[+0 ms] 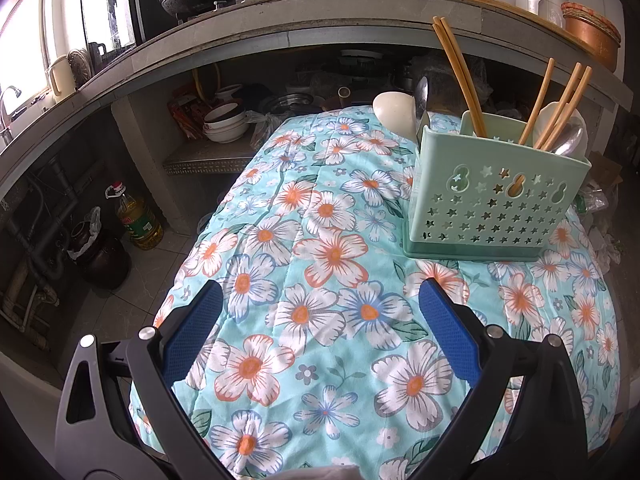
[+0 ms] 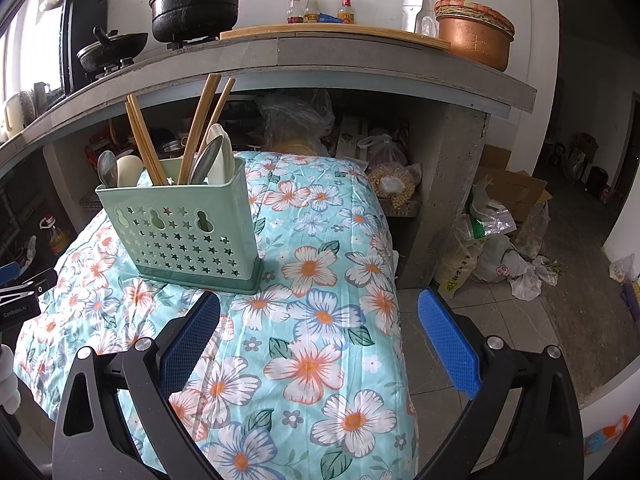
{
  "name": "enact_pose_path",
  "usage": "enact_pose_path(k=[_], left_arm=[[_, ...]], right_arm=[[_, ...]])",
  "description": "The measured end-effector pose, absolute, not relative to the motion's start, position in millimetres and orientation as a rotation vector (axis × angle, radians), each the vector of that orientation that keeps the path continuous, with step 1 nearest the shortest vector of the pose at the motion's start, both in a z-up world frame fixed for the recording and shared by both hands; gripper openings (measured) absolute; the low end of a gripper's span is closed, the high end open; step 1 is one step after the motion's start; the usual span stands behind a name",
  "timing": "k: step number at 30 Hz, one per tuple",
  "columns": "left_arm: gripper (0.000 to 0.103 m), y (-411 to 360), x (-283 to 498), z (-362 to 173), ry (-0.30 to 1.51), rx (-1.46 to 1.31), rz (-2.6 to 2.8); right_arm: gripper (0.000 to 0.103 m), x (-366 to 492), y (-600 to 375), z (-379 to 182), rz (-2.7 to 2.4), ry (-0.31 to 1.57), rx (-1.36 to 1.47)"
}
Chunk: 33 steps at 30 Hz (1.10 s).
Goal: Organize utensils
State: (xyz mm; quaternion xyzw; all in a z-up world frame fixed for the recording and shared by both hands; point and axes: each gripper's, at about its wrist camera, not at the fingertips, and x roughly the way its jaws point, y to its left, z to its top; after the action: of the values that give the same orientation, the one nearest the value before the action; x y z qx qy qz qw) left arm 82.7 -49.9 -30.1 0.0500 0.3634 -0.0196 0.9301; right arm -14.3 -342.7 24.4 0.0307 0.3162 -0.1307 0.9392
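A pale green utensil holder (image 1: 492, 196) with star-shaped holes stands upright on the floral cloth (image 1: 320, 264); the right wrist view shows the same utensil holder (image 2: 188, 232). Wooden chopsticks (image 1: 458, 76) and chopsticks (image 2: 196, 128) stick up from it, along with a white spoon (image 1: 394, 112), a metal spoon (image 1: 422, 96) and a white spoon (image 2: 220, 156). My left gripper (image 1: 320, 292) is open, near and left of the holder, nothing between its blue pads. My right gripper (image 2: 320, 308) is open over the cloth's right side, in front of the holder.
A concrete counter (image 2: 360, 56) behind carries pots, sauce bottles, a white appliance and a copper pot (image 2: 472, 36). Bowls (image 1: 224, 120) and bags sit on the shelves beneath. An oil bottle (image 1: 138, 216) and a dark jar stand on the floor at left; bags and boxes (image 2: 500, 240) lie at right.
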Motion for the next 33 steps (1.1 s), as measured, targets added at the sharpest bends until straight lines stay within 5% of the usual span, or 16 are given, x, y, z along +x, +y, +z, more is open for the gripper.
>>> enact_pose_path(k=[33], left_arm=[[0.095, -50.4, 82.8, -31.9, 0.746, 0.103, -0.039]], right_arm=[[0.097, -13.3, -340.2, 24.1, -0.265, 0.648, 0.065]])
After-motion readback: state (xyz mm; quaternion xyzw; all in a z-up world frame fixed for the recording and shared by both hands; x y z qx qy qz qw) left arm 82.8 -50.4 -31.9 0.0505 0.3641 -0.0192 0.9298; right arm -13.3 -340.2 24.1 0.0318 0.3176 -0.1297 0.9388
